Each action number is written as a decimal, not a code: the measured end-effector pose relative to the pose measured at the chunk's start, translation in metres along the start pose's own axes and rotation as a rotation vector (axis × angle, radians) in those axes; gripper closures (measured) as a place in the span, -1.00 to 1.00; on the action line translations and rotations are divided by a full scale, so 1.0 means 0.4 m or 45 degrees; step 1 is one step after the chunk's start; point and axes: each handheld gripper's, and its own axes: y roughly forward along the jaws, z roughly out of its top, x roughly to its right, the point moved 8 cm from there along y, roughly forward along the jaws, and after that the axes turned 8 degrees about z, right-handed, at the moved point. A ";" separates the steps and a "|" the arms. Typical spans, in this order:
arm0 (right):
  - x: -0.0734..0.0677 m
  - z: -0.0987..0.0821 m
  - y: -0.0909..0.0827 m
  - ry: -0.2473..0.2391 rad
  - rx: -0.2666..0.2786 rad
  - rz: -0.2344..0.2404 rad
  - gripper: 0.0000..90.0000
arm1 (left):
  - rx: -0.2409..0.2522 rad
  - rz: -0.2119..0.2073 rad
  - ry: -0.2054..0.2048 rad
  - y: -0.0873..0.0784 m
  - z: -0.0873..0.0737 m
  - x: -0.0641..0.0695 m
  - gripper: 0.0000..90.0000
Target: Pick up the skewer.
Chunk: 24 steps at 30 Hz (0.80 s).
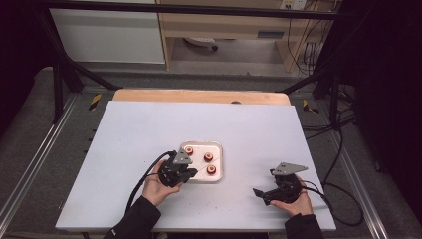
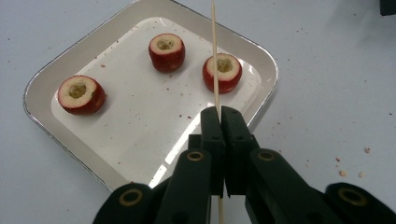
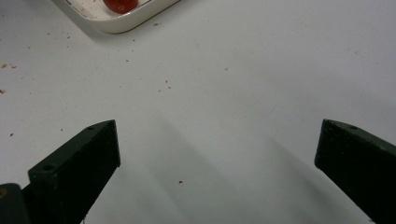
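A white tray (image 2: 154,18) (image 1: 219,172) holds three cored red fruits with pale tops (image 2: 166,51) (image 2: 81,94) (image 2: 226,74) (image 1: 208,157). My left gripper (image 2: 219,111) (image 1: 188,174) is shut on a thin wooden skewer (image 2: 215,51), which rises straight ahead over the tray and passes in front of the right-hand fruit. It hovers at the tray's near left corner in the high view. My right gripper (image 3: 217,149) (image 1: 263,193) is open with nothing between its jaws, low over bare table right of the tray.
The white table top (image 1: 149,129) carries small red crumbs (image 3: 168,85) near the tray. One tray corner with a red fruit (image 3: 120,4) shows at the top left of the right gripper view. Cables (image 1: 338,189) trail off the right table edge.
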 end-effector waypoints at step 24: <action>-0.066 0.056 0.026 -0.480 -0.205 -0.123 -0.80 | -0.040 -0.069 0.149 0.007 0.061 0.100 0.97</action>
